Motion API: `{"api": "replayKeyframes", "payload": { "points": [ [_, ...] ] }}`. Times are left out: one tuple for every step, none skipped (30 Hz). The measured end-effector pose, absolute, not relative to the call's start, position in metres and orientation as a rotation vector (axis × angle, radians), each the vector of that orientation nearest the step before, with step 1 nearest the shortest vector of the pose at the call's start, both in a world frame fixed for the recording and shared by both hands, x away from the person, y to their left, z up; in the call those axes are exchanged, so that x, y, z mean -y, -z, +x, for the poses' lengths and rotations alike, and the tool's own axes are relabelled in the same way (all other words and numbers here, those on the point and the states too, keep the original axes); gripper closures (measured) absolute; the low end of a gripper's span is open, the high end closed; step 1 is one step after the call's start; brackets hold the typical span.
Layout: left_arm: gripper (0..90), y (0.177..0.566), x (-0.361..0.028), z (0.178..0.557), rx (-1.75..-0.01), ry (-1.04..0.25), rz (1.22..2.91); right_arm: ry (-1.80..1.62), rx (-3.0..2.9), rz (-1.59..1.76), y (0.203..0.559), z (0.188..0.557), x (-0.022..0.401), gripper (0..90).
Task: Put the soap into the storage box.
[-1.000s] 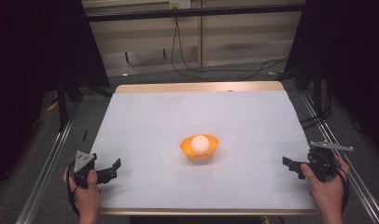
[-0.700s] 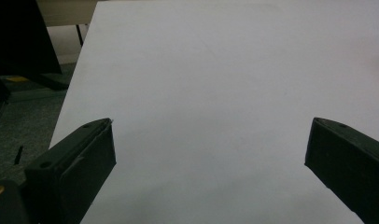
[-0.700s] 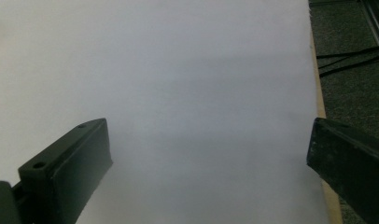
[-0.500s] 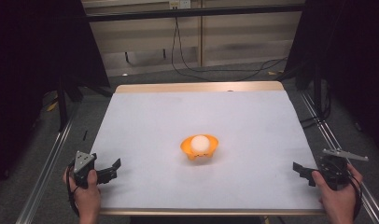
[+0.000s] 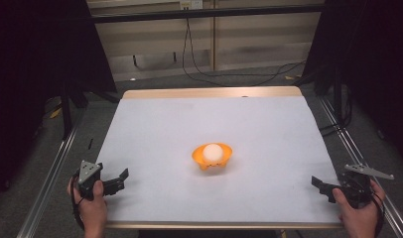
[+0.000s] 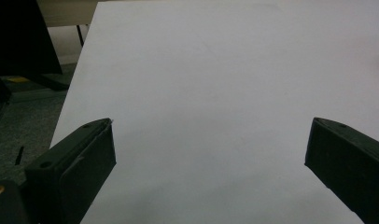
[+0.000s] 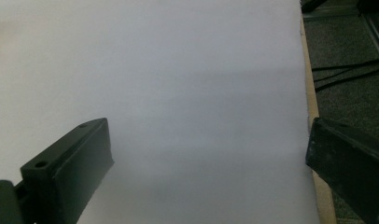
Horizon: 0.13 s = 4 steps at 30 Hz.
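We see each hand-held gripper, left (image 5: 119, 181) and right (image 5: 322, 186), built in black with two blocky jaws bearing small round holes, a grey three-cornered plate on top, and bare hands behind.

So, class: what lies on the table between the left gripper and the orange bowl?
Nothing: in the high view, only bare white tabletop separates the left gripper from the bowl.

Overhead light falls evenly on the white-covered wooden tabletop (image 5: 155, 148); surroundings stay dark. Both gripper views are soft, slightly blurred.
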<state>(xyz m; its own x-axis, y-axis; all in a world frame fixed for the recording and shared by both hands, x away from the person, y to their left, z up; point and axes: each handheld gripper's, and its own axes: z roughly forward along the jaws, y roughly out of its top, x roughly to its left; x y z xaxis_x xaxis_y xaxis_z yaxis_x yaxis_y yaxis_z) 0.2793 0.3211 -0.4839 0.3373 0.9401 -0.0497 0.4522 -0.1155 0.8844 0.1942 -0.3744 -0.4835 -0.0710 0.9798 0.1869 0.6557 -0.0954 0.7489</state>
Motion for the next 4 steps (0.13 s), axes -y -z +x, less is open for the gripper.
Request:
{"api": "replayKeyframes", "payload": {
  "points": [
    [1.5,0.4839,-0.3209,0.2795,-1.254,-0.698,1.725,-1.009,-1.750,1.771,0.4835,0.1935,0.3738,0.5],
    [1.5,0.4840,-0.3209,0.2798,-1.253,-0.695,1.726,-1.004,-1.752,1.766,0.4839,0.1932,0.3734,0.5],
    [1.4,0.4839,-0.3211,0.2800,-1.254,-0.696,1.734,-0.997,-1.753,1.764,0.4841,0.1933,0.3729,0.5],
    [1.4,0.4840,-0.3209,0.2801,-1.254,-0.696,1.734,-0.995,-1.756,1.759,0.4842,0.1934,0.3727,0.4]
  ]
}}
